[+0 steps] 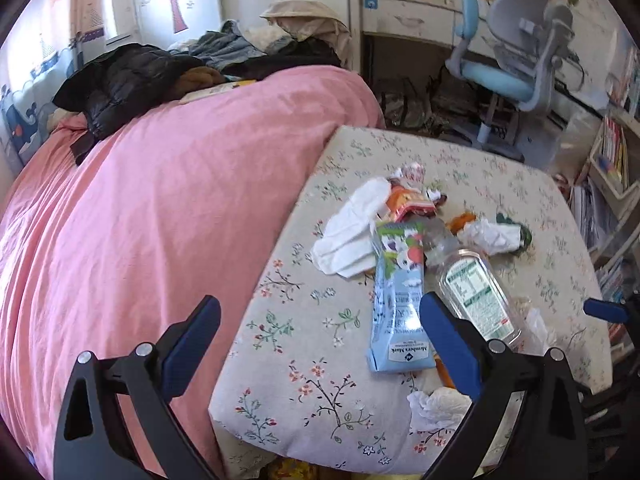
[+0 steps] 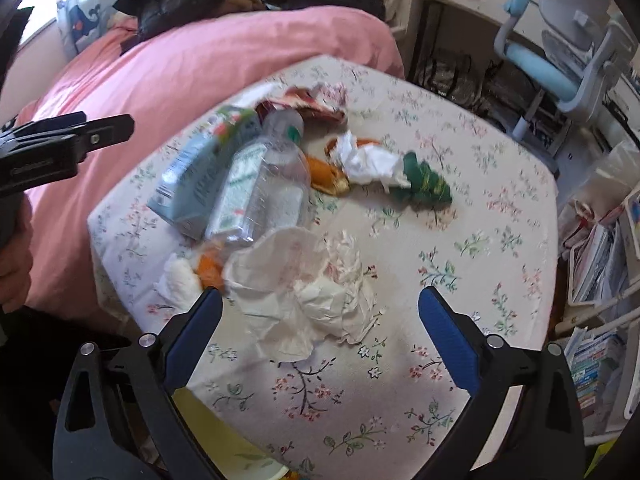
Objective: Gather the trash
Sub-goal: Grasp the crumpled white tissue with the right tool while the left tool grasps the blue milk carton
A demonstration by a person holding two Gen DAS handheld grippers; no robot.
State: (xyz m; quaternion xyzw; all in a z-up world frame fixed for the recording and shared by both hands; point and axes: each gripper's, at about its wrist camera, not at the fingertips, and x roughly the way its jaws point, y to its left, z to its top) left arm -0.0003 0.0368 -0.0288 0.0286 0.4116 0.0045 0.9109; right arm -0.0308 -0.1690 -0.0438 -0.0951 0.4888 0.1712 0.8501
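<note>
On the floral-print cloth-covered table [image 2: 472,264], beside the bed with the pink cover [image 1: 132,216], trash lay in a loose pile, and the tall light-blue drink carton [image 1: 396,300] served as landmark. Lying flat on the cloth, the carton had the clear plastic bottle with a green-and-white label [image 1: 476,296] touching its long side away from the bed. At the carton's far end, on the bed side, a flattened white paper napkin [image 1: 348,232] lay partly under it, with an orange-and-red snack wrapper [image 1: 408,200] just beyond. Past the bottle's cap end sat a crumpled white tissue [image 2: 372,160] touching a dark green foil wrapper [image 2: 426,182] and an orange wrapper [image 2: 326,172]. Near the carton's near end, at the table edge, a small white wad [image 2: 178,280] and an orange scrap [image 2: 210,268] lay together; a large crumpled white plastic bag [image 2: 308,296] lay just beside them, against the bottle's base. Left gripper [image 1: 320,340]: jaws spread wide, empty, hovering over the table's bed-side edge, its blue-padded finger [image 1: 448,344] overlapping the carton in view; contact could not be told. Right gripper [image 2: 320,328]: jaws wide, empty, bracketing the plastic bag in view, apparently above it.
</note>
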